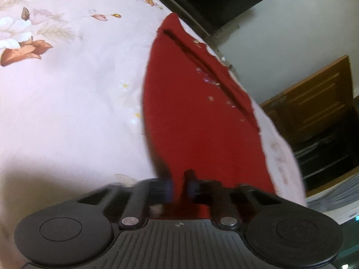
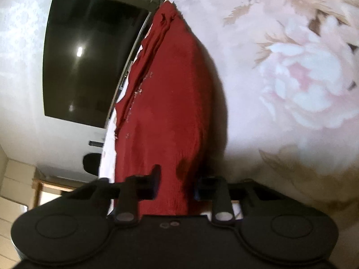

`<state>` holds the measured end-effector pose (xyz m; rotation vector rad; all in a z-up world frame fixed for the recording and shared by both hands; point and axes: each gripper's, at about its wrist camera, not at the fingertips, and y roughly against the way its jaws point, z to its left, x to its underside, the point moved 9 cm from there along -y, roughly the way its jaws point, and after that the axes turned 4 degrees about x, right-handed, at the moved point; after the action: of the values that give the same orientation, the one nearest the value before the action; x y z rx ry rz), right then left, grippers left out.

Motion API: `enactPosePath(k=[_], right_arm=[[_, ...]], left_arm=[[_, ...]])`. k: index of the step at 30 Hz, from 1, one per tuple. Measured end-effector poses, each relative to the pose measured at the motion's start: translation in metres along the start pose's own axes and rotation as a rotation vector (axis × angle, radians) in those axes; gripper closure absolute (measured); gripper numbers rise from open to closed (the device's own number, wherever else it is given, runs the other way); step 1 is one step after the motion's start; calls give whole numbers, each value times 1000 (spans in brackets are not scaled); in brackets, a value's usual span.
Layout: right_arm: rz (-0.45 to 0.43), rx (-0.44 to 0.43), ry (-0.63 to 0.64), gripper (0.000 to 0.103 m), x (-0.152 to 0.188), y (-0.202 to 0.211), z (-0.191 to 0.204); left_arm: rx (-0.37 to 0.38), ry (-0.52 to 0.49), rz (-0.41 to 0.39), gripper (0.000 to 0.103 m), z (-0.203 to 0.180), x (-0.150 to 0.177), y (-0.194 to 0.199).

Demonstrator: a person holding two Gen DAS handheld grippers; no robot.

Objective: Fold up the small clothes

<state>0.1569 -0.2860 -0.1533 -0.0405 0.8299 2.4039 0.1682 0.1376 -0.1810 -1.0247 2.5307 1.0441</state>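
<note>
A small red garment (image 1: 197, 116) with sparkly specks lies stretched on a pale floral bedsheet (image 1: 78, 89), near the bed's edge. My left gripper (image 1: 180, 187) is shut on its near edge, the cloth pinched between the fingers. In the right wrist view the same red garment (image 2: 166, 112) runs away from me over the sheet (image 2: 280, 78). My right gripper (image 2: 177, 183) has its fingers a little apart with a thick bunch of the cloth between them; it looks clamped on the garment's edge.
A dark TV screen (image 2: 89, 60) hangs on the white wall beyond the bed edge. A wooden cabinet (image 1: 314, 103) with dark shelves stands past the bed in the left wrist view. Cardboard boxes (image 2: 13, 179) stand low at the left.
</note>
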Motion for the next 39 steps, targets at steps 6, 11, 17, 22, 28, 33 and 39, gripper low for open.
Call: enactPosePath(k=[6,11,17,22,28,33,39], right_arm=[[-79,9,169,98,1,24,22],[-57,100,279,98,-1,27,13],[-62,106,268,99,-5,22,15],[-146,67,413,99,-33,32,64],[-226,61,536,99,-100,12,114],[-236,35,538,99,-164,-22,134],[-198,24,526,98,-239,-79,137]], left_arm=[[60,12,-140,100,-5,-13,38],[-3,18,-107,100,18,4,22],[22,47,-131,100,5,-10,29],[81,21,-209,100,-23,-56,28],[119,-39,-297,100,-65,-141,-6],[101,-101,-314,100,-87,-210,-58],[46,-176,-276,100,-89,-275,-122]])
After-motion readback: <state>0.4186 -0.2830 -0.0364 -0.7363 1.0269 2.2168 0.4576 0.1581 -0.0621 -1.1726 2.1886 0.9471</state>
